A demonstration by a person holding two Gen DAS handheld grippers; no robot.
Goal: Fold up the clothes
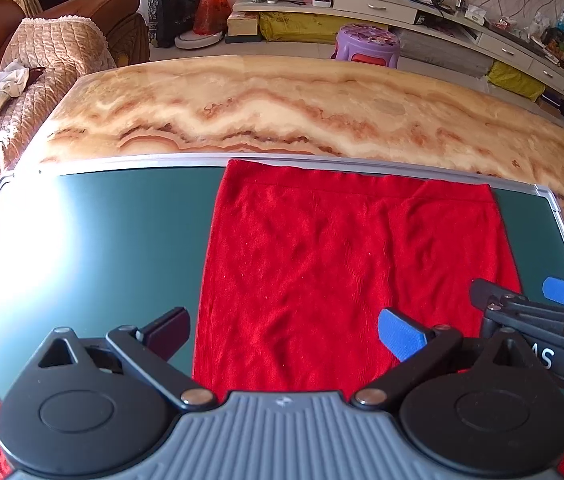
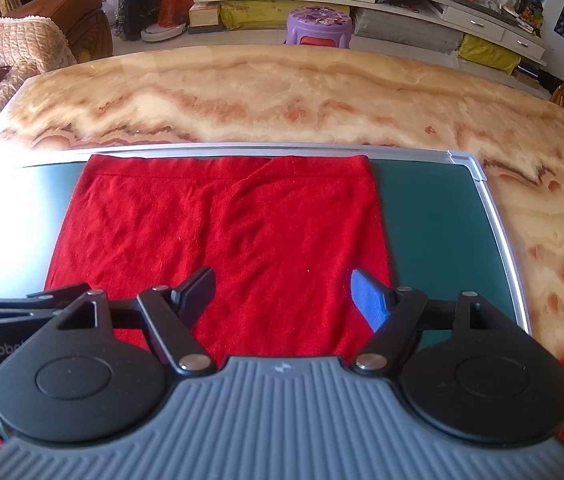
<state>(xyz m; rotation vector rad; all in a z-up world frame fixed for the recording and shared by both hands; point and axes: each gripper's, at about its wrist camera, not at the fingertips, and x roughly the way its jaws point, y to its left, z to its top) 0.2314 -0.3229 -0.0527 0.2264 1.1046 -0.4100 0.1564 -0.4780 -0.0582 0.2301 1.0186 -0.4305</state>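
A red knit garment point(image 1: 342, 256) lies flat on a dark green board point(image 1: 121, 232), its far hem at the board's far edge; it also shows in the right wrist view point(image 2: 221, 232). My left gripper point(image 1: 284, 334) is open and empty, held above the garment's near left part. My right gripper point(image 2: 282, 296) is open and empty, above the garment's near right part. The right gripper shows at the right of the left wrist view point(image 1: 522, 300). The garment's near end is hidden under both grippers.
The board has a silver frame point(image 2: 498, 216) and rests on a marble-patterned table point(image 2: 282, 96). Sun glare point(image 1: 9, 264) whitens the board's left part. A sofa with a quilted cover point(image 1: 49, 52) is at the left; a purple stool point(image 1: 366, 44) and a TV cabinet point(image 1: 382, 4) stand beyond.
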